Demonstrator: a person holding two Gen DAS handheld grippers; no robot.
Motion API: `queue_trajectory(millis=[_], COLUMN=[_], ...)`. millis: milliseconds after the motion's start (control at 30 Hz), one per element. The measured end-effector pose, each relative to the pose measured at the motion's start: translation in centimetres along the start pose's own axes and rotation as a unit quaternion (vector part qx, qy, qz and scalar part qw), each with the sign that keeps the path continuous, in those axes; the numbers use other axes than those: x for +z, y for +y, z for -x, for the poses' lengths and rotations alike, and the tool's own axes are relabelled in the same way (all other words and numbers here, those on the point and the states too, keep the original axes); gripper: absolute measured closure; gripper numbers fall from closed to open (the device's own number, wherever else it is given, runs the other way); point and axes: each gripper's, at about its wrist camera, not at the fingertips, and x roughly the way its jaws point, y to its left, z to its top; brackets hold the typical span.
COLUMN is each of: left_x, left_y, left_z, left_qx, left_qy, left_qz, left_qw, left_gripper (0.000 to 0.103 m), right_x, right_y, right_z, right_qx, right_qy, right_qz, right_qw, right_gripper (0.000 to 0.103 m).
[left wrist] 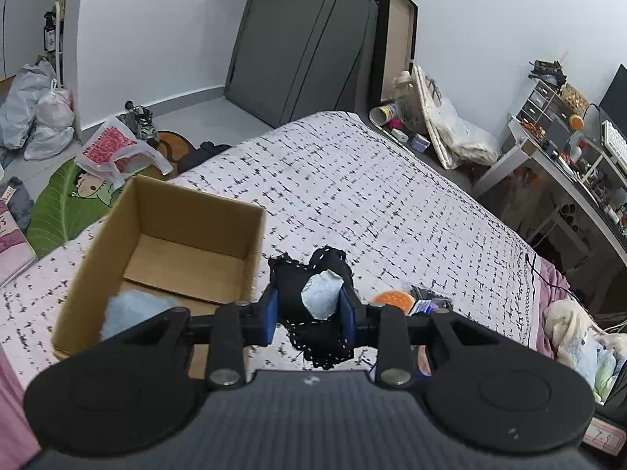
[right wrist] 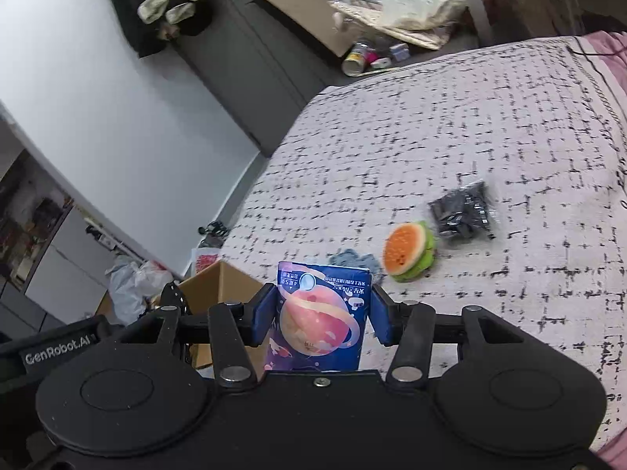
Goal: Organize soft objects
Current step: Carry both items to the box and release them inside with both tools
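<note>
My left gripper [left wrist: 309, 311] is shut on a black lace-edged fabric piece [left wrist: 292, 290] with a pale blue-white patch, held just above the bed, right of an open cardboard box [left wrist: 156, 211]. A light blue soft item [left wrist: 133, 309] lies inside the box. My right gripper [right wrist: 323, 311] is shut on a blue tissue pack [right wrist: 321, 321] printed with a pink planet, held above the bed. A soft burger toy [right wrist: 409, 250] lies on the bed beyond it, with a black packet [right wrist: 462, 215] to its right and a blue cloth [right wrist: 354, 260] to its left.
The bed [left wrist: 372, 196] has a white cover with black dashes. The box corner shows in the right wrist view [right wrist: 219, 286]. The left gripper's body [right wrist: 58, 346] is at the lower left there. Bags [left wrist: 109, 149] and clutter lie on the floor; a cluttered desk [left wrist: 568, 156] stands at right.
</note>
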Motion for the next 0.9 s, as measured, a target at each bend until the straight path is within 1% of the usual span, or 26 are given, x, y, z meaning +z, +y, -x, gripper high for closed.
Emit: queue_trajectory(millis=[333, 467, 633, 900], left_x=[0.4, 0.8, 1.3, 1.6], left_y=[3.4, 5.2, 7.6, 10.8], left_z=[1.5, 1.6, 1.2, -0.1], left_qx=[0.016, 0.025, 0.034, 0.036], left_qy=[-0.009, -0.011, -0.007, 0.005], left_qz=[0.02, 0.031, 0.047, 0.069], left_qw=[0.9996, 0.9991, 0.9983, 0.9969], left_gripper=[0.071, 0.071, 0.071, 0.071], right_x=[-1.4, -1.7, -2.4, -3.5], right_y=[3.4, 4.6, 6.1, 8.1], right_z=[0.7, 0.5, 0.0, -1.5], right_qx=[0.029, 0.051, 0.065, 0.07], right_qy=[0.007, 0.008, 0.01, 0.022], right_qz=[0.059, 0.073, 0.097, 0.125], right_qw=[0.998, 0.996, 0.993, 0.989], right_gripper=[0.054, 0.054, 0.054, 0.054])
